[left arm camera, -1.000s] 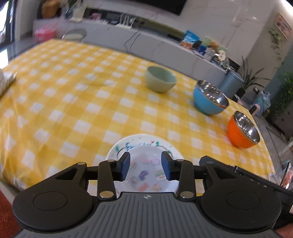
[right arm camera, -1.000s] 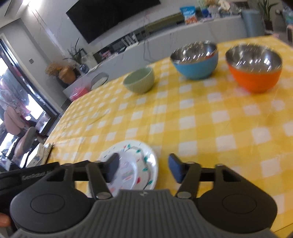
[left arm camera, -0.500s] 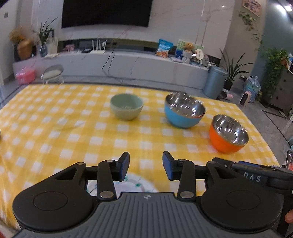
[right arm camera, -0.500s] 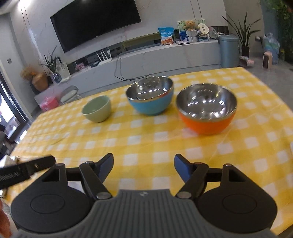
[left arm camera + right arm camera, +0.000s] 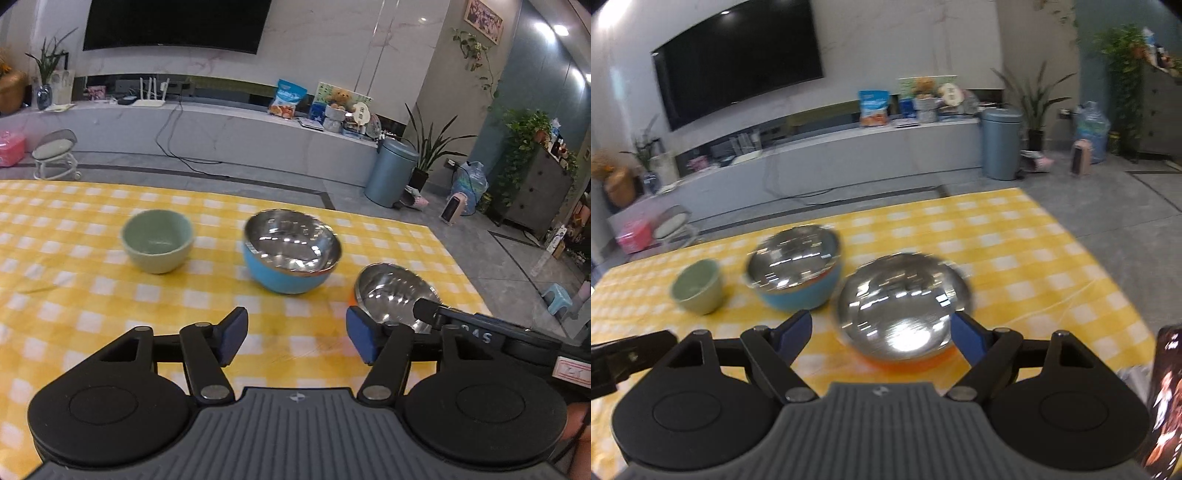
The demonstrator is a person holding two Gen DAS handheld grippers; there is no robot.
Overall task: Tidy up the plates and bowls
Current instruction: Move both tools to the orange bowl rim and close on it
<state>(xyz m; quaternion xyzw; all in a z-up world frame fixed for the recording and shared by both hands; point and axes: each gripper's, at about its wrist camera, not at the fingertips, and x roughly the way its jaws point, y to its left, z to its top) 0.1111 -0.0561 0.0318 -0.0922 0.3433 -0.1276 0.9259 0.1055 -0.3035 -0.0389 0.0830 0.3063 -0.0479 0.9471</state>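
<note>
Between my right gripper's (image 5: 879,332) spread fingers sits the orange bowl (image 5: 901,306), steel-lined, near the table's right edge, untouched. My left gripper (image 5: 295,338) gapes over bare yellow-checked cloth (image 5: 74,295). Farther: blue steel-lined bowl (image 5: 291,254), then green bowl (image 5: 158,245). Beyond the far edge, grey bin (image 5: 391,173), dark television (image 5: 173,24).

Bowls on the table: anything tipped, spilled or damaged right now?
Nothing stands out. The green bowl, blue bowl and orange bowl all sit upright in a row on the checked cloth, apart from each other, empty. Motion blur hides fine damage. Both grippers, left and right, are open.
</note>
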